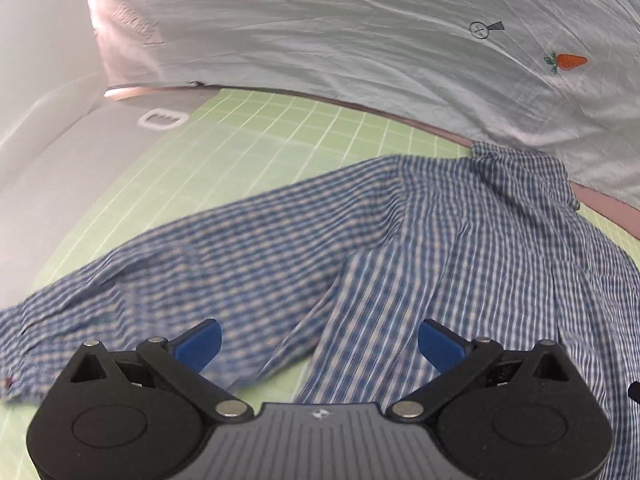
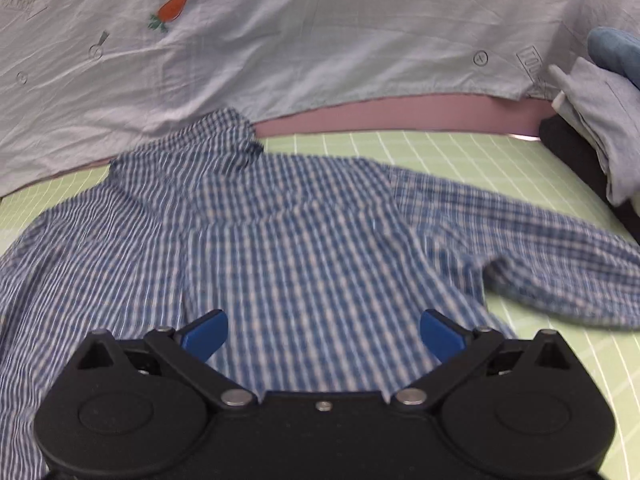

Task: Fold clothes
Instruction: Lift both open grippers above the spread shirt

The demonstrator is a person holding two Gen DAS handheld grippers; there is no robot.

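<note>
Two open grippers, left gripper [image 1: 319, 344] and right gripper [image 2: 324, 338], apparently above checked shirt [image 2: 280, 232].

The checked shirt [image 1: 420, 240] runs off the frame on the left wrist view, its sleeve cuff cut at the left edge and its body lost at the right; the weave there is smeared by blur. From the right wrist view its hem slips under the right hand-held gripper [image 2: 324, 338] and cannot be seen. The printed label on the pale sheet [image 2: 320, 40] is too small to read. A blue bundle [image 2: 616, 54] at the right edge is cropped.
</note>
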